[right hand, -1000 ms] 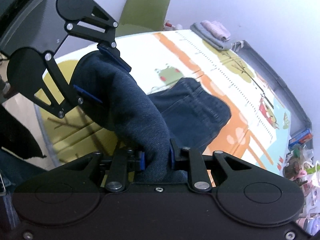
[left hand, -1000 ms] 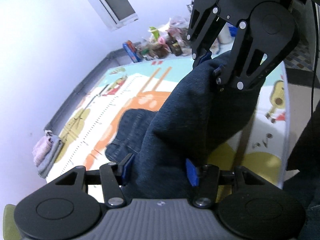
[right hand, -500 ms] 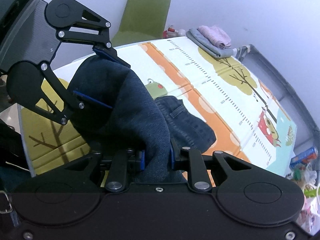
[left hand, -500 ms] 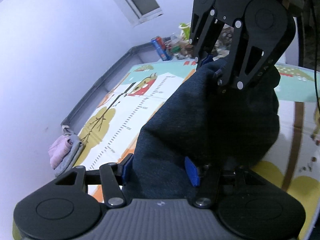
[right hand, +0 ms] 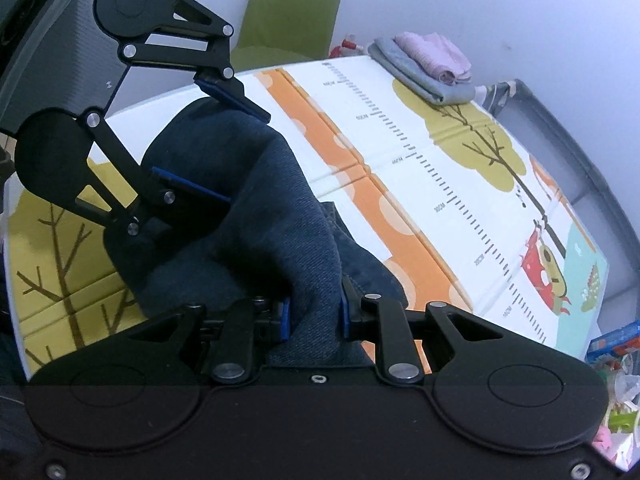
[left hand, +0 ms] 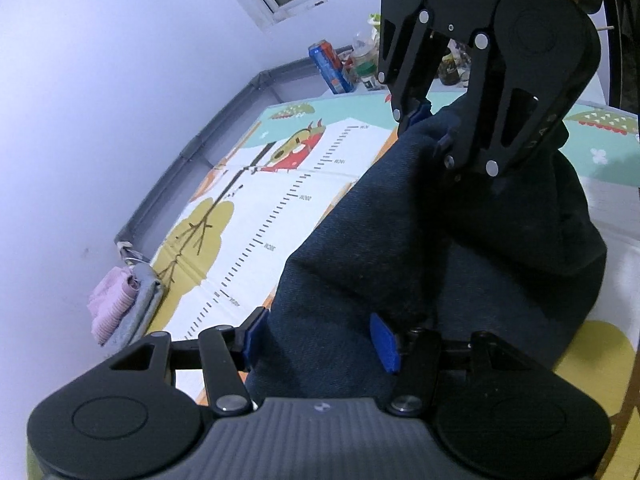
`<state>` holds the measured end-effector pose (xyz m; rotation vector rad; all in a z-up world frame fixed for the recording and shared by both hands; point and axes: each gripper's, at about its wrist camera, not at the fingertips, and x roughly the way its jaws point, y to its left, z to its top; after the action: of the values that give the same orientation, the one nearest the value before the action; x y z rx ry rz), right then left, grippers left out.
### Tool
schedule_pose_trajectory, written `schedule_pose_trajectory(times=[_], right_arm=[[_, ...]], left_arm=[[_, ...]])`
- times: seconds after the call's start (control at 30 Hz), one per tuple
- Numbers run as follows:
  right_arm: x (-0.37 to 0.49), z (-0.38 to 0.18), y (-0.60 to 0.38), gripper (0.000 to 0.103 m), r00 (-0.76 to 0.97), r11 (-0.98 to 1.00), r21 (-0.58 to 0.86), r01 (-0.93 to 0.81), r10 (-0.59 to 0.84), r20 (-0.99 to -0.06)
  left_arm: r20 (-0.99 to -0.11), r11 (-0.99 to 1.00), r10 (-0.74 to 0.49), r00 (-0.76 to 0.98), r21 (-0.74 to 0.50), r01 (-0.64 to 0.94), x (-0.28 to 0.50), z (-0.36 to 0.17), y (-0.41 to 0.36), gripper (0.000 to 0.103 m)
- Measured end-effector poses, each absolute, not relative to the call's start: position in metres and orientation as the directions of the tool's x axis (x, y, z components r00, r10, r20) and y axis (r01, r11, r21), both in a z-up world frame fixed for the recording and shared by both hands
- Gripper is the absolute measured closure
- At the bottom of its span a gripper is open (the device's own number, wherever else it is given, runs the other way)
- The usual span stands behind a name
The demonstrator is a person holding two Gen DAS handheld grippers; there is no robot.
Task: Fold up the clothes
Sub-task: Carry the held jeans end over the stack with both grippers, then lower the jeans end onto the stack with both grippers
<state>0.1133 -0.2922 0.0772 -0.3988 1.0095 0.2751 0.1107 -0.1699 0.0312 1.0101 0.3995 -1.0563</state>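
Note:
Dark blue jeans (left hand: 400, 248) hang bunched between both grippers above a colourful play mat (left hand: 280, 200). At the bottom of the left wrist view, my left gripper (left hand: 318, 338) is shut on a thick fold of the denim, its blue pads pressing both sides. My right gripper (left hand: 432, 128) grips the same cloth further along. The right wrist view has the right gripper (right hand: 314, 314) shut on a narrower fold of the jeans (right hand: 280, 200). There the left gripper (right hand: 212, 140) holds the cloth at upper left. A small part of the jeans lies on the mat (right hand: 440, 160) under the lifted fold.
A folded pile of pink and grey clothes (right hand: 428, 64) sits at the mat's far corner, also visible as the pile (left hand: 120, 304) by the wall. A green chair (right hand: 292, 4) stands behind it. A grey rail (left hand: 188, 148) borders the mat. Boxes and bottles (left hand: 332, 64) crowd one end.
Both grippers have carried the held denim across the mat and over the part lying flat, which is now mostly covered. Neither grip has changed.

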Motion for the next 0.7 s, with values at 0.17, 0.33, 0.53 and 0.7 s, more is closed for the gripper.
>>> schedule_pose_trajectory(times=[0.17, 0.33, 0.53, 0.7], right_arm=[[0.138, 0.058, -0.306, 0.082, 0.481, 0.905, -0.164, -0.392, 0.050, -0.875], [0.162, 0.038, -0.322, 0.077, 0.477, 0.926, -0.147, -0.347, 0.039, -0.878], [0.179, 0.040, -0.349, 0.077, 0.559, 0.963, -0.133, -0.234, 0.021, -0.829], [0.175, 0.035, -0.354, 0.077, 0.563, 0.970, -0.139, -0.200, -0.002, -0.826]], left_arm=[[-0.722, 0.124, -0.518, 0.459, 0.467, 0.875, 0.140, 0.015, -0.181, 0.045], [-0.733, 0.159, -0.474, 0.488, 0.473, 0.866, 0.169, -0.004, -0.197, 0.046], [-0.758, 0.250, -0.419, 0.500, 0.433, 0.866, 0.204, -0.017, -0.203, 0.047], [-0.758, 0.277, -0.426, 0.495, 0.411, 0.868, 0.211, -0.014, -0.198, 0.047]])
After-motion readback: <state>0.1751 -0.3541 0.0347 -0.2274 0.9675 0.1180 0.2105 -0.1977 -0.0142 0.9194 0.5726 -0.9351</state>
